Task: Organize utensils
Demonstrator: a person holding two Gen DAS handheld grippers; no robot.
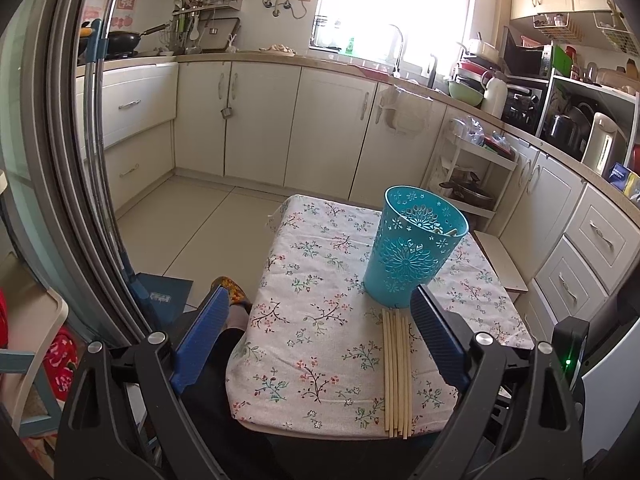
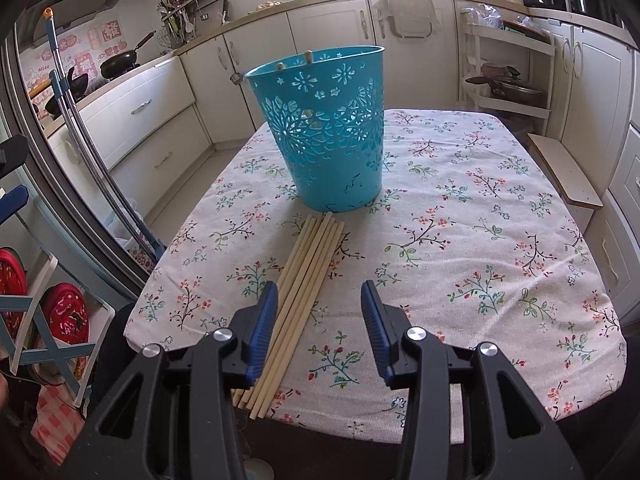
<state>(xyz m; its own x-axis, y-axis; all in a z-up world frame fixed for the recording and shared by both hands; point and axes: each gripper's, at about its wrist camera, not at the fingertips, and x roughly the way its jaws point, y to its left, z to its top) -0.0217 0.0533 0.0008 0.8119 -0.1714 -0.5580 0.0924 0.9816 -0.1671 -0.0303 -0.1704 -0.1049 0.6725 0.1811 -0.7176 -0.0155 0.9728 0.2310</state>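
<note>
Behind chopsticks (image 2: 304, 280), teal holder (image 2: 328, 136) on tablecloth (image 2: 480, 240)

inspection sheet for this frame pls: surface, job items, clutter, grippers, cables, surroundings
Surface: small table under a floral cloth, flat.
Job's things: teal cutout bucket upright, a few chopstick ends showing at its rim; bundle of loose chopsticks lying on the cloth in front of it.
Clutter: nothing seen on the table.
Grippers: left gripper open, empty; right gripper open, empty, above the bundle's near end.
Cables: nothing seen.
Surroundings: kitchen cabinets, sink under window, mop handle at left.
</note>
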